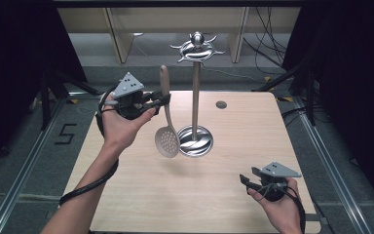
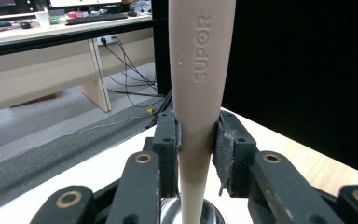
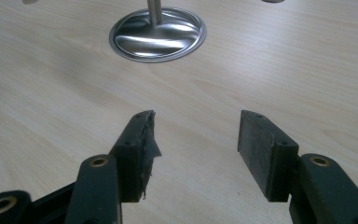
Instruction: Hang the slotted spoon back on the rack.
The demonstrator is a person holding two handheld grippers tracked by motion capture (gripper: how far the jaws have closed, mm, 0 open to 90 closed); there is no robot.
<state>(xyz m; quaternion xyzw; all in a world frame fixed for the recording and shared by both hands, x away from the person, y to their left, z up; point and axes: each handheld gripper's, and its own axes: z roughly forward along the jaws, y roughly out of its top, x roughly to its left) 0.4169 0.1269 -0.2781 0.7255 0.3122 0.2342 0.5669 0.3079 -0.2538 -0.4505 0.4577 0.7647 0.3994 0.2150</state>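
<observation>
A beige slotted spoon (image 1: 167,140) hangs upright in the air, head down, just left of a chrome utensil stand (image 1: 195,97). My left gripper (image 1: 164,101) is shut on the spoon's handle (image 2: 200,70), its pads pressing the narrow part from both sides. The spoon's head hovers beside the stand's round base (image 1: 195,142); whether they touch I cannot tell. The stand's crown of hooks (image 1: 197,48) rises above the handle's tip. My right gripper (image 1: 246,180) rests low near the table's front right, open with nothing between its fingers (image 3: 135,140), pointing toward the base (image 3: 157,33).
The wooden table (image 1: 224,204) has a small round grommet (image 1: 221,104) behind the stand. Pale shelving (image 1: 121,39) and loose cables (image 1: 268,44) lie beyond the far edge. Metal rails run on the floor on both sides, with a "5" mark (image 1: 65,132) at left.
</observation>
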